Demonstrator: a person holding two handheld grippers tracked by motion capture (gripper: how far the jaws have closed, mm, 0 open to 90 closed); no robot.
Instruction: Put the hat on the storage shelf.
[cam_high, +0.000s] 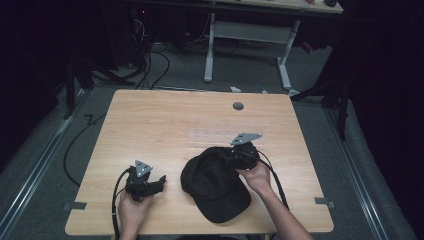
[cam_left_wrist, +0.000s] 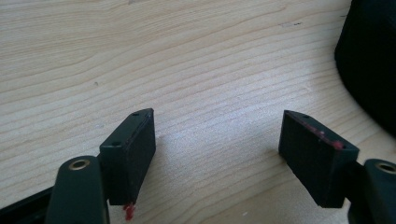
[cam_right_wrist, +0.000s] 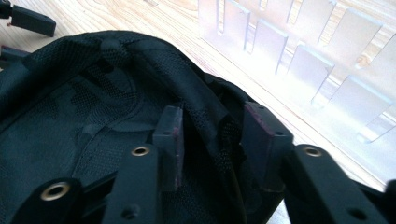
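Right tongs (cam_right_wrist: 212, 144) straddling black cap (cam_high: 215, 182) rim

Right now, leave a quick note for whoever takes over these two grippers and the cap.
Left gripper: open, nothing between its jaws, low over bare table, left of the cap.
Right gripper: at the far edge of the black cap, one jaw inside the rim and one outside, fabric between them. The jaws are partly closed; a firm pinch cannot be confirmed.
The cap lies near the front of the table, brim toward the person.
Done: right gripper set on the cap's rim.
Left: finish the grip, then probably lift or move the cap.
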